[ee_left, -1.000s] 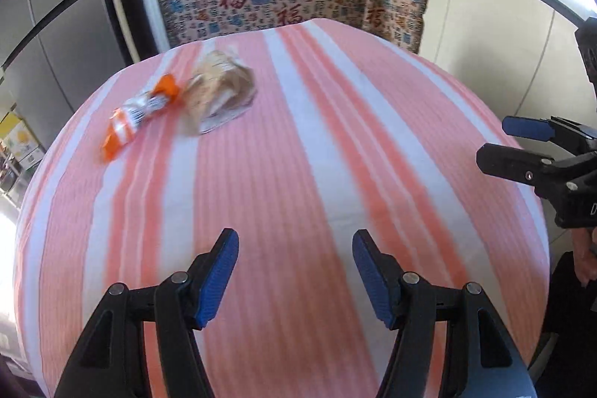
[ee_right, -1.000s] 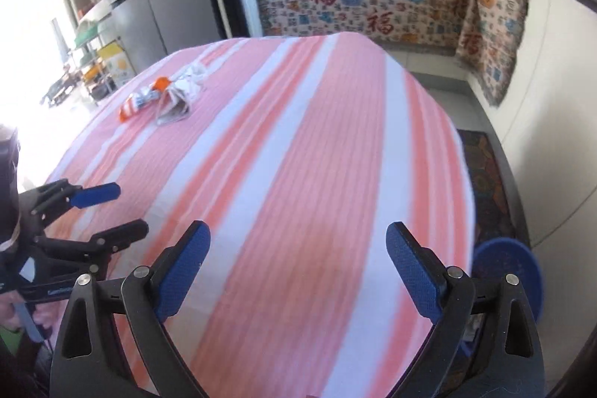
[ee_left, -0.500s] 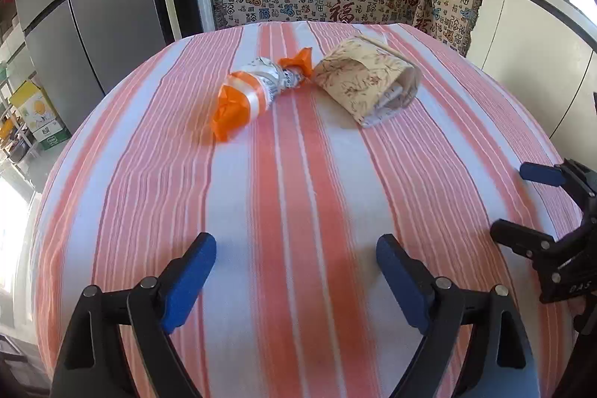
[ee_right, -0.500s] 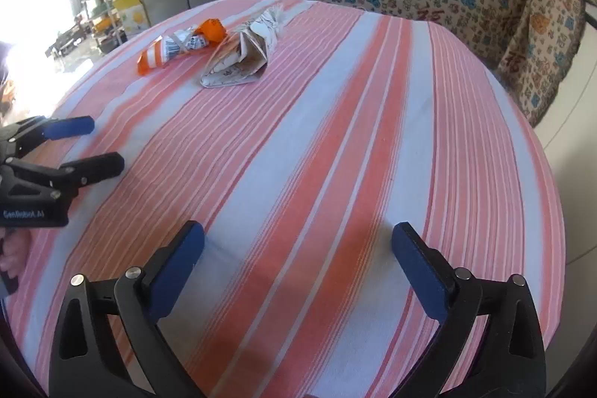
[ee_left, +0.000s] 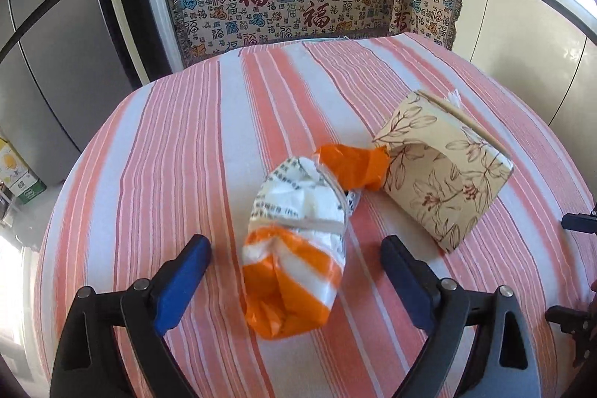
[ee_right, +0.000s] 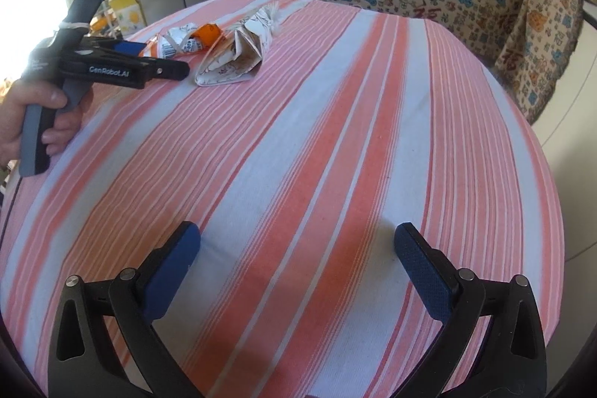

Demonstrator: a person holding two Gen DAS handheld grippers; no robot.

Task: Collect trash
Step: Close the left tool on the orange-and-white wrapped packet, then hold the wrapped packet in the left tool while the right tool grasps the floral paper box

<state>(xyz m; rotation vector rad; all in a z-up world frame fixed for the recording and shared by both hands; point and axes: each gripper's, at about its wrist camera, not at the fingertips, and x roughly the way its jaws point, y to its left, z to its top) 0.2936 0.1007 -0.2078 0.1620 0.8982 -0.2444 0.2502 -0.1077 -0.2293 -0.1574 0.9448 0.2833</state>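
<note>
Both wrist views angled down, sharing tablecloth (ee_left: 179, 152).

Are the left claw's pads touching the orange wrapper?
Apart. The left wrist view shows striped cloth between each pad and the orange wrapper.

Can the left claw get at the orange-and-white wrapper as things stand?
Probably yes. The left claw is open, its jaws either side of the wrapper and not pressing on it. Nothing lies between them; the paper box touches only the wrapper's far twisted end.
</note>
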